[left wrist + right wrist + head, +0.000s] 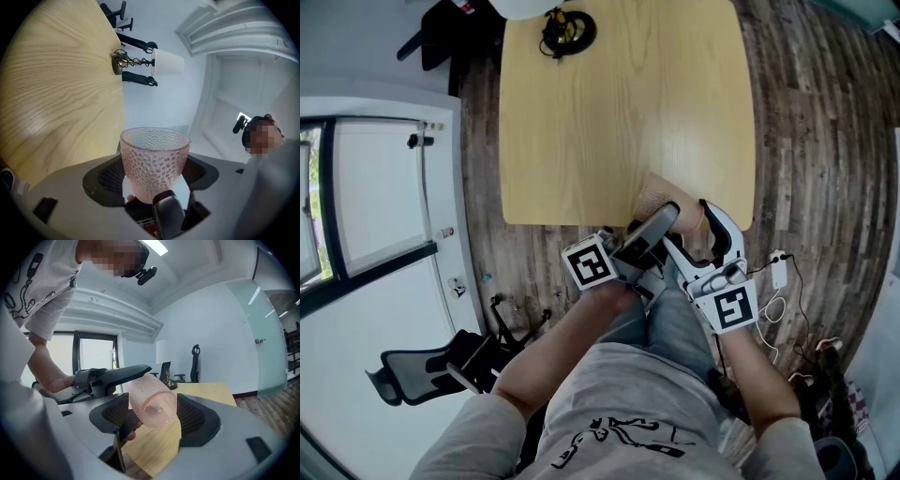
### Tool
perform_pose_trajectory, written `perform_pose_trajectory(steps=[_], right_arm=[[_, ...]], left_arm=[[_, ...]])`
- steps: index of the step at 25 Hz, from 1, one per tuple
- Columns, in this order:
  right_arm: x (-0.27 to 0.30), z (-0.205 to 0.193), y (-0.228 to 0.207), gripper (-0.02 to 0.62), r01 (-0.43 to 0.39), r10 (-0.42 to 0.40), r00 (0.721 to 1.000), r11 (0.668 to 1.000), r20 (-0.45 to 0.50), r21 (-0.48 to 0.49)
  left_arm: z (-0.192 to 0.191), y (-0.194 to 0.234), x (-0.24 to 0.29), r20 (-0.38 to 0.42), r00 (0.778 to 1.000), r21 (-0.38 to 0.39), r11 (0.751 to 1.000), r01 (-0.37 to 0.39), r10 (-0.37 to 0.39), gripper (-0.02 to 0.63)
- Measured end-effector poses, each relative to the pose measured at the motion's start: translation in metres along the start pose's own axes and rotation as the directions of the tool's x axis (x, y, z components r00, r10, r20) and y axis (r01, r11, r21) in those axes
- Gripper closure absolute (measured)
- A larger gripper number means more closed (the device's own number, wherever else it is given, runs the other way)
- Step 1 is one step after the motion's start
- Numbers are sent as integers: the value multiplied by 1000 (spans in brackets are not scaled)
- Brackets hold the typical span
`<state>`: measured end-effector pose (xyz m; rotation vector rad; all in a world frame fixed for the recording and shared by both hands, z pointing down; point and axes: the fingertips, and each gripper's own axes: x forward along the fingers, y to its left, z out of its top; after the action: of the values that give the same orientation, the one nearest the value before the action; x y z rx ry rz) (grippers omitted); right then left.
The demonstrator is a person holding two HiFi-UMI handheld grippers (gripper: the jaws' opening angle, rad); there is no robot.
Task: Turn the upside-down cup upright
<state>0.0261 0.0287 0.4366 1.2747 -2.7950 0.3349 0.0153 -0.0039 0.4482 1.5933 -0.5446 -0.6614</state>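
- Nearest, the left gripper [649, 234] clamps the pink dimpled cup [154, 164] over the near edge of the table [628, 112].
- Right gripper [712, 230] jaws stand wide on both sides of it.
- Cup's long axis lies about level, mouth toward the right gripper.
- Farther, a small lamp [567, 33] stands at the far edge.

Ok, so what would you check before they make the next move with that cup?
1. Left tongs gripping the pink glass cup: ok, pads press both sides.
2. Right tongs free of it: ok, jaws wide apart around it.
3. Cup upright: not ok, it lies sideways in the air, mouth pointing away from the person.
4. Landing spot on the wooden table: ok, bare wood ahead; the lamp stands far off.
5. Cup empty: ok, nothing seen inside.
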Motion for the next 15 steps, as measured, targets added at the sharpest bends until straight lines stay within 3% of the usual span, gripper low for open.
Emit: perform_pose_trajectory(steps=[7, 15], right_arm=[[4, 4, 2, 295, -39, 39, 999, 999, 5, -20], [7, 6, 3, 286, -97, 97, 995, 994, 6, -46]], left_arm=[[6, -3, -2, 68, 997, -51, 998, 35, -31, 239], [6, -4, -3, 69, 995, -114, 991, 74, -66, 239]])
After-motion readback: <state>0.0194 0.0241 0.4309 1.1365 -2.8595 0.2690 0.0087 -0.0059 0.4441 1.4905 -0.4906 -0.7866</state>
